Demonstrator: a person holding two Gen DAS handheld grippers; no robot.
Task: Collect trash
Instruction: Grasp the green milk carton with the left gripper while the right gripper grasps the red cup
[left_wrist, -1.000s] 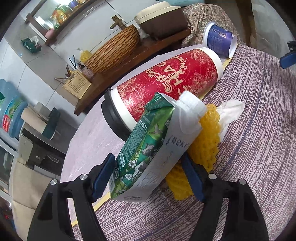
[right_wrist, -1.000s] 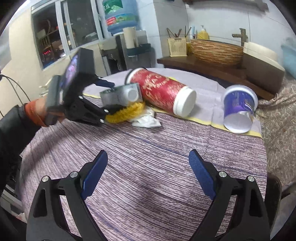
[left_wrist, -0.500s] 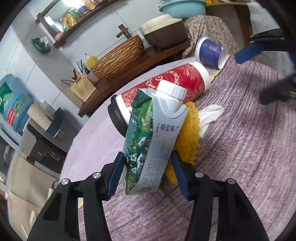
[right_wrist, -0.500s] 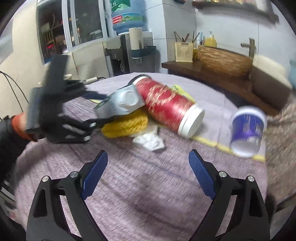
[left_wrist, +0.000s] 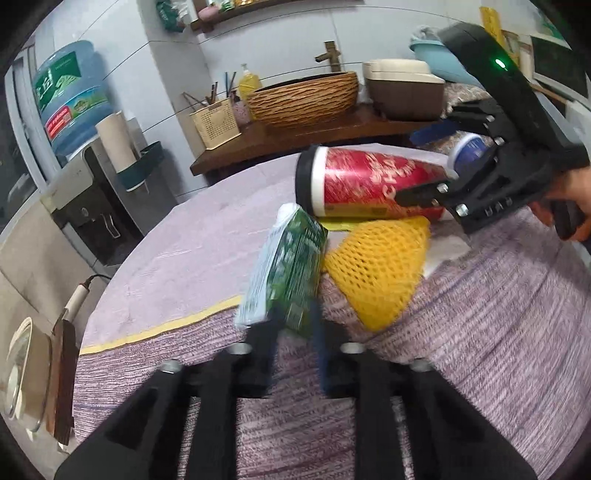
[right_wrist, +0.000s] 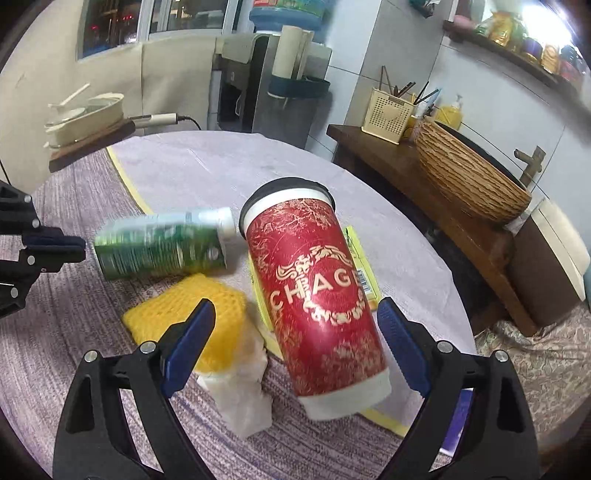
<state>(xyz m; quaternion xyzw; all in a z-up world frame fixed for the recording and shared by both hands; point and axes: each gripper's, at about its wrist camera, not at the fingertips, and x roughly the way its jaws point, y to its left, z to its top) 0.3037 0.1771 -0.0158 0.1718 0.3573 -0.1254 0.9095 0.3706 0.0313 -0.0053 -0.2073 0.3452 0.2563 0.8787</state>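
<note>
Trash on table: one carton, one red cup, one yellow net.

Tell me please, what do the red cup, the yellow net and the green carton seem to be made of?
Red cup: probably coated paper, slightly glossy print, with a dark lid that looks plastic. Yellow net: seems soft foam mesh, matte, with open diamond holes. Green carton: likely coated paperboard with folded edges and a white plastic cap; blur hides detail.

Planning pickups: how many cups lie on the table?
2: the red cup lying on its side, and a blue cup beyond its white end, partly hidden. Others may be hidden.
</note>
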